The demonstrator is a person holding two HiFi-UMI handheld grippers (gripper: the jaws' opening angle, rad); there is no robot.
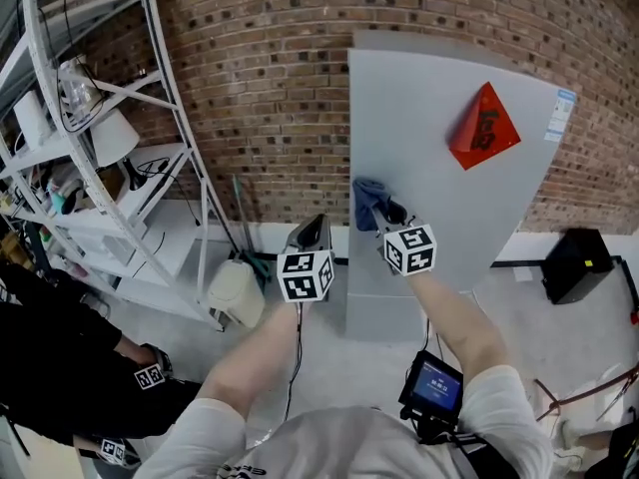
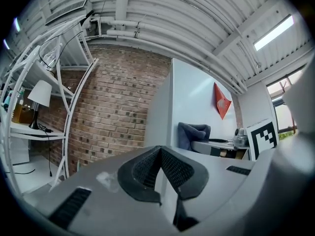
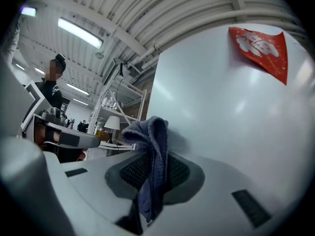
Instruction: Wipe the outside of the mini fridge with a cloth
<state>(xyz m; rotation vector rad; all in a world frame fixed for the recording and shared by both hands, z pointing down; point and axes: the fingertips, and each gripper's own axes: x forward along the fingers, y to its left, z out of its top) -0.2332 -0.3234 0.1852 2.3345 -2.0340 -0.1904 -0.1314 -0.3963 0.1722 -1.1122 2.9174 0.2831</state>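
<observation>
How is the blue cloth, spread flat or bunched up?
Bunched up: the cloth hangs in folds, pinched in the right gripper by the fridge.

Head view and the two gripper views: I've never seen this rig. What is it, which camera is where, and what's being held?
No robot here: a person holds a two-jaw tool in each hand. The head view looks down from a camera on their head; the other two cameras ride on the tools and look along the jaws. The right hand-held gripper is shut on a blue cloth, at the left edge of the grey mini fridge. The left hand-held gripper is shut and empty. A brick wall stands behind.
</observation>
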